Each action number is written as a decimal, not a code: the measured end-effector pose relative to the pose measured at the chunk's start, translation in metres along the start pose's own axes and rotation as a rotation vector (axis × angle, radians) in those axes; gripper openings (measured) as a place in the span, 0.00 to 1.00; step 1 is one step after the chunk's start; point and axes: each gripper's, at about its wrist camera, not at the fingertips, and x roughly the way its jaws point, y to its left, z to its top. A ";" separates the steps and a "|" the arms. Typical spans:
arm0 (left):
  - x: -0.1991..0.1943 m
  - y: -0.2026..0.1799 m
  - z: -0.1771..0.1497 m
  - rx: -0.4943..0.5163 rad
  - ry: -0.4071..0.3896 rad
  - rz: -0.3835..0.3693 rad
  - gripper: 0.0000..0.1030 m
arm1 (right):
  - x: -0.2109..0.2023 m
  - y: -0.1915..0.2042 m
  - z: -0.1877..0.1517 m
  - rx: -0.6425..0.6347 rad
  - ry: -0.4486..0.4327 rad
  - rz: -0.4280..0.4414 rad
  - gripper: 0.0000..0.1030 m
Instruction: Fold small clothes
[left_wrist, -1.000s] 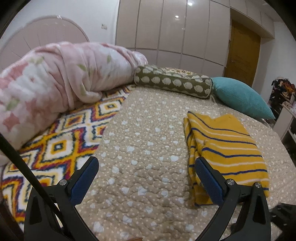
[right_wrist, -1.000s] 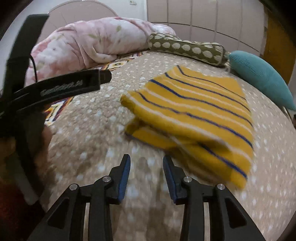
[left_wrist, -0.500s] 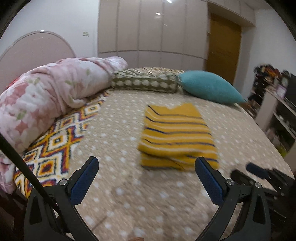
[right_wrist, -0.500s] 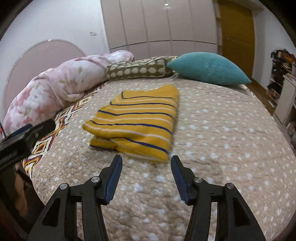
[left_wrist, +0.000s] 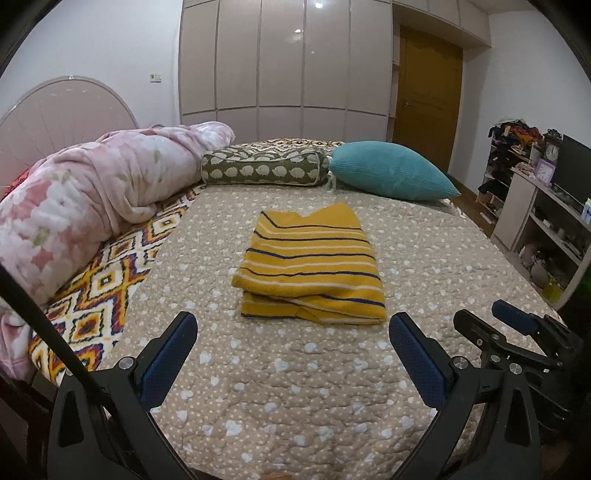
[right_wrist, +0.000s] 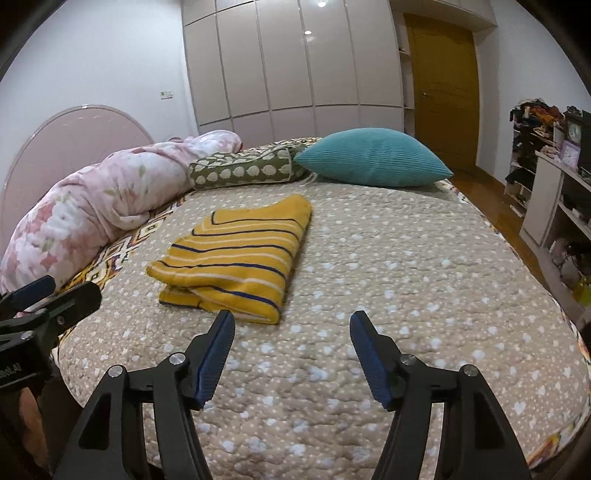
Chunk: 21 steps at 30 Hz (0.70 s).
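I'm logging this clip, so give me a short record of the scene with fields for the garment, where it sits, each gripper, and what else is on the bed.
garment: yellow striped top, folded into a compact stack
location: on the dotted beige bedspread, near the middle of the bed
left gripper: open, empty, short of the garment
right gripper: open, empty, not touching the garment
bedding behind: pink floral duvet, olive patterned bolster, teal pillow
fold status: looks finished
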 end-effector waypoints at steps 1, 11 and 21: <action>0.002 0.000 -0.002 0.004 0.007 0.002 1.00 | 0.000 0.000 0.000 0.000 0.001 -0.003 0.68; 0.030 0.014 -0.019 -0.032 0.096 -0.001 1.00 | 0.020 0.017 -0.009 -0.060 0.063 -0.021 0.69; 0.038 0.026 -0.023 -0.071 0.109 -0.007 1.00 | 0.027 0.034 -0.013 -0.105 0.083 -0.020 0.70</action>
